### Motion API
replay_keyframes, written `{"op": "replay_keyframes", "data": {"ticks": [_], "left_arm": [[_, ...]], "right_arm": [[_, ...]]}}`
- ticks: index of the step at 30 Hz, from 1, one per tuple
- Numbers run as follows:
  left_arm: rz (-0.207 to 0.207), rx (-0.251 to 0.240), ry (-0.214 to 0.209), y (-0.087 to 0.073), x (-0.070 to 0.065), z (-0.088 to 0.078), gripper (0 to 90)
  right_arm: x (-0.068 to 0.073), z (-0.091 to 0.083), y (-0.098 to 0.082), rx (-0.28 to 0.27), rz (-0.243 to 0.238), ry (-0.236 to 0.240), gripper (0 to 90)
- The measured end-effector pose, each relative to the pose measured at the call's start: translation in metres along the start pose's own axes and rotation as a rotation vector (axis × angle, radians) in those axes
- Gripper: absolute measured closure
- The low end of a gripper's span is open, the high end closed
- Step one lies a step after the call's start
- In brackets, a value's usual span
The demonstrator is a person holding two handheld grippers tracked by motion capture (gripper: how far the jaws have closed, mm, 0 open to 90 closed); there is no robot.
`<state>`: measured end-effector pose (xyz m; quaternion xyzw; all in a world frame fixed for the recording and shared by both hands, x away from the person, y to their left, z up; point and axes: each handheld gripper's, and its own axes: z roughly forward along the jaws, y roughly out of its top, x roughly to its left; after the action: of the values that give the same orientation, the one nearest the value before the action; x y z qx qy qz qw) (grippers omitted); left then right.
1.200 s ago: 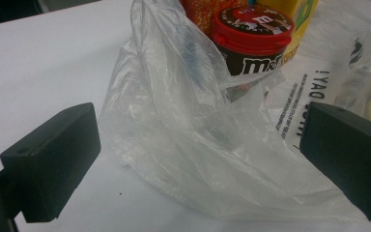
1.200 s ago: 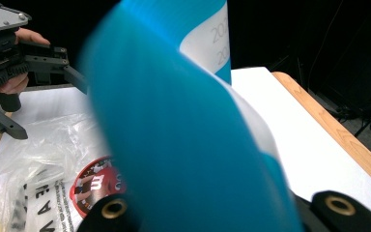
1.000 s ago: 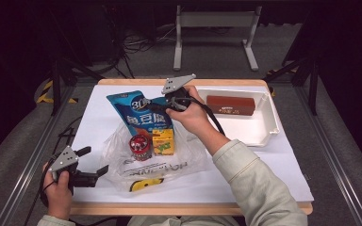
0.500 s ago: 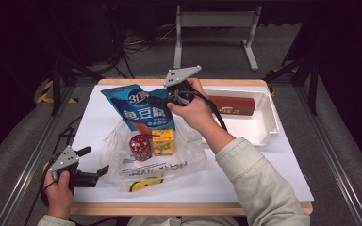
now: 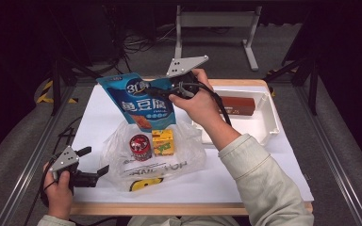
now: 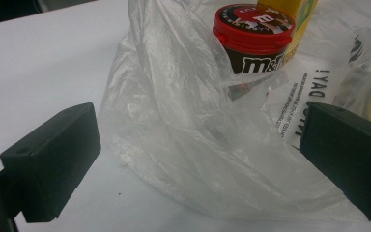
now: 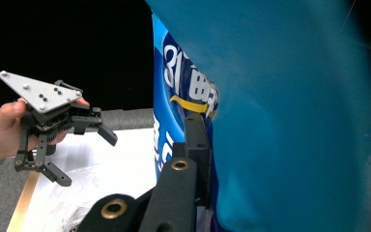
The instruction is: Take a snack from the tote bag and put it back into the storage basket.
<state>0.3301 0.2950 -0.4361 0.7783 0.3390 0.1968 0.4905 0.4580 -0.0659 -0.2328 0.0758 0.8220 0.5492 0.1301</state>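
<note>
Blue snack pouch [image 5: 141,101] hangs in the air above the plastic bag [image 5: 151,160], pinched at its top corner by your right gripper [image 5: 167,89], jaws clamped on the edge so it dangles upright, clear of the bag's mouth. M&M's tub [image 5: 140,147] & yellow carton [image 5: 163,142] stand in the bag, directly under the pouch. Your left gripper [image 5: 92,165] rests low at the bag's near-left edge w/ jaws wide apart, holding nothing, prob. ready to steady the plastic.
</note>
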Motion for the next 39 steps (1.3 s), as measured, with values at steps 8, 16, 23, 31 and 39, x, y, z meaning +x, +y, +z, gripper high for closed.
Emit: {"op": "replay_keyframes", "data": {"ticks": [8,16,23,31,39], "left_arm": [[0.003,0.002,0.001,0.000,0.000,0.000,1.4],[0.001,0.001,0.001,0.000,0.000,0.000,1.4],[0.001,0.002,0.001,0.000,0.000,0.000,1.4],[0.000,0.003,0.002,0.000,0.000,0.000,1.4],[0.003,0.009,0.003,0.000,0.000,0.001,1.4]], "right_arm": [[0.000,-0.007,0.005,-0.024,-0.004,-0.005,90.0],[-0.001,-0.016,0.011,-0.041,-0.005,-0.010,90.0],[-0.006,-0.030,0.013,-0.059,0.005,-0.026,90.0],[-0.014,-0.052,0.012,-0.059,0.009,-0.064,90.0],[-0.023,-0.074,0.005,-0.048,0.022,-0.108,90.0]]}}
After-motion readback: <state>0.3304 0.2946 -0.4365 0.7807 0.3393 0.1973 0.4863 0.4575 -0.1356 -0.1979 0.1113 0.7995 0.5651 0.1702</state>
